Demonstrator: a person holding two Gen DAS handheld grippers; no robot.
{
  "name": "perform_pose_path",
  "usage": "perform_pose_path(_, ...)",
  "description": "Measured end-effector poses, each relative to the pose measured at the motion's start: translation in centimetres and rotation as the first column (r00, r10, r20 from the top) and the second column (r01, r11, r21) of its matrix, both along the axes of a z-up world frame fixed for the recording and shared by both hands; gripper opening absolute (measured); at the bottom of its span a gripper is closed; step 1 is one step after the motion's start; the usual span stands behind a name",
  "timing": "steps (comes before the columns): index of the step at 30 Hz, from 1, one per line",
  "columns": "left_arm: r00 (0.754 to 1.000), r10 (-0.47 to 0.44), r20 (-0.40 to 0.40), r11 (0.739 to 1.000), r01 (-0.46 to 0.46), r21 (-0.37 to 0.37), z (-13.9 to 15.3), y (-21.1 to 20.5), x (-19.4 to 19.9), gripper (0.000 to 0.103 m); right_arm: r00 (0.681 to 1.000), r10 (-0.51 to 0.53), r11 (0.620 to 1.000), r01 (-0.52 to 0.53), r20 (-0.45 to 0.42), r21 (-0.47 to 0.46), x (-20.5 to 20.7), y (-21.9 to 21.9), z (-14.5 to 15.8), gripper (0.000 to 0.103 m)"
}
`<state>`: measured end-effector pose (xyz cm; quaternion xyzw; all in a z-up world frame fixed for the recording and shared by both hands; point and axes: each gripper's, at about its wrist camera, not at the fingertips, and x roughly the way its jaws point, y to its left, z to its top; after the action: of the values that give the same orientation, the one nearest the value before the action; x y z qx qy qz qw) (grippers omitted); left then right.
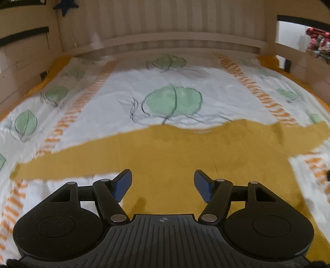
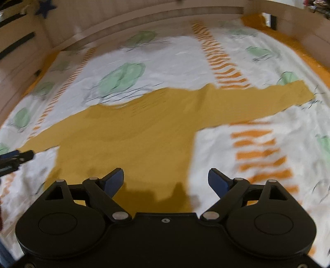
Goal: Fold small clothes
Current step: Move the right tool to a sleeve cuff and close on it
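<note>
Nearest the lens in each wrist view sat a black hand-held gripper with blue pads. The left hand-held gripper (image 1: 163, 186) had its jaws spread apart with nothing between them, poised above the lower body of the mustard long-sleeved top (image 1: 175, 156). The right hand-held gripper (image 2: 166, 182) likewise stood wide, its jaws empty, over the same garment's hem edge, where its own shadow fell on the cloth.

The mustard long-sleeved top lay flat on the bed, spread out with both sleeves stretched to either side; in the right wrist view one sleeve reached far toward the right edge and the other ran off to the left. At the left border of that view the tip of the left hand-held gripper showed just beside the end of the left sleeve.

Under the garment was a white bedsheet (image 1: 115, 96) printed with green leaf shapes and orange striped bands, somewhat creased. Nothing lay on top of the garment. Beyond the sheet rose a pale wooden slatted headboard (image 1: 165, 26). A dark blue star (image 1: 65, 6) hung on the wall at the upper left, and blurred colourful clutter (image 1: 317, 40) sat at the far right.
</note>
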<state>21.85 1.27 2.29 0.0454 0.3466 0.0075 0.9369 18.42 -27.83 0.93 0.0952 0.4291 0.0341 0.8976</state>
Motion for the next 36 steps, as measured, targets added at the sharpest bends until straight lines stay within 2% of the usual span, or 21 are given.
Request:
perform_pose_path(4, 1.000, 0.015, -0.001, 1.000, -0.015, 0.007, -1.8, -0.8, 4.2, 0.065, 0.997, -0.080, 0.997, 0.081, -0.021, 0.015, 3.7, -3.5, -1.6, 0.090)
perform_pose_path(9, 0.999, 0.034, 0.022, 0.999, -0.034, -0.033, -3.8, -1.6, 8.0, 0.065, 0.983, -0.182, 0.983, 0.182, 0.020, -0.009, 7.2, -8.3, -3.1, 0.090)
perform_pose_path(15, 0.998, 0.046, 0.037, 0.998, -0.044, -0.050, -6.1, -2.7, 11.3, 0.065, 0.950, -0.298, 0.950, 0.304, 0.094, -0.064, 10.4, -14.4, -4.9, 0.089)
perform_pose_path(22, 0.997, 0.082, -0.016, 0.993, -0.083, -0.084, -9.8, -2.9, 13.9, 0.065, 0.905, -0.402, 0.896, 0.420, 0.139, -0.141, 14.4, -21.4, -6.0, 0.081)
perform_pose_path(26, 0.995, 0.079, -0.062, 0.995, -0.083, -0.058, -12.5, -3.4, 14.5, 0.066, 0.863, -0.490, 0.857, 0.503, 0.118, -0.117, 15.8, -25.5, -6.8, 0.074)
perform_pose_path(29, 0.997, 0.077, 0.020, 0.996, -0.076, -0.047, -13.5, -3.6, 13.2, 0.069, 0.834, -0.544, 0.829, 0.551, 0.095, -0.093, 16.3, -27.6, -7.7, 0.069)
perform_pose_path(36, 0.997, 0.076, 0.019, 0.993, -0.074, -0.087, -13.4, -3.0, 13.2, 0.073, 0.768, -0.639, 0.769, 0.639, 0.041, 0.032, 17.0, -30.9, -9.8, 0.068)
